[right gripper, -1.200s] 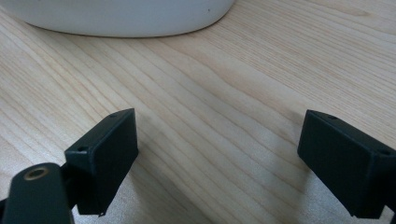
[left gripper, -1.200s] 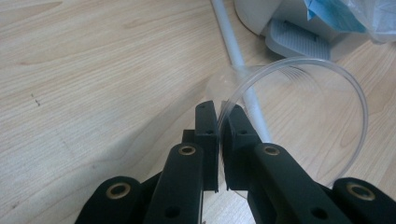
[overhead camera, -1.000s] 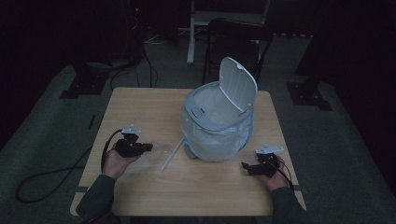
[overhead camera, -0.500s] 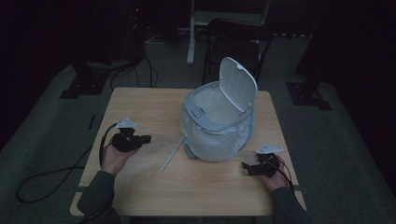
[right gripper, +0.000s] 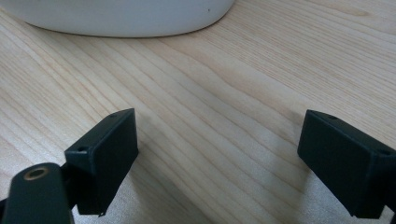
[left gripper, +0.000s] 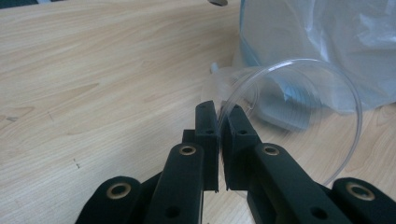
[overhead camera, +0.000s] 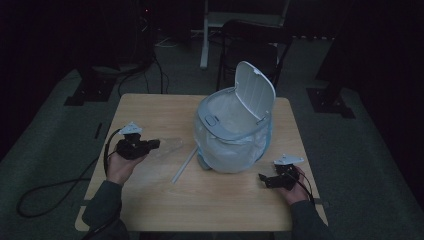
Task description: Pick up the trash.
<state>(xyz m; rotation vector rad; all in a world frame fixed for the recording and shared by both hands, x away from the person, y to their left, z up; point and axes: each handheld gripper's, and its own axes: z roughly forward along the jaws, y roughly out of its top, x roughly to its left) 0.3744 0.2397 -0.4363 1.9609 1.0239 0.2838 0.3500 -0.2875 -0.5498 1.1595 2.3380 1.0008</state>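
A clear plastic cup (left gripper: 289, 116) was pinched by its rim in the left claw (left gripper: 219, 116) near the table's (overhead camera: 150, 105) left edge, the right claw (right gripper: 217, 154) spread idle, and carrying to the open bin (overhead camera: 235, 130) was judged next.

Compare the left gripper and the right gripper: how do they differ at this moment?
The left gripper has its jaws shut on the rim of a clear plastic cup; the right gripper stands wide open and holds nothing. The left one is lifted; the right stays low over the table. Both are black.
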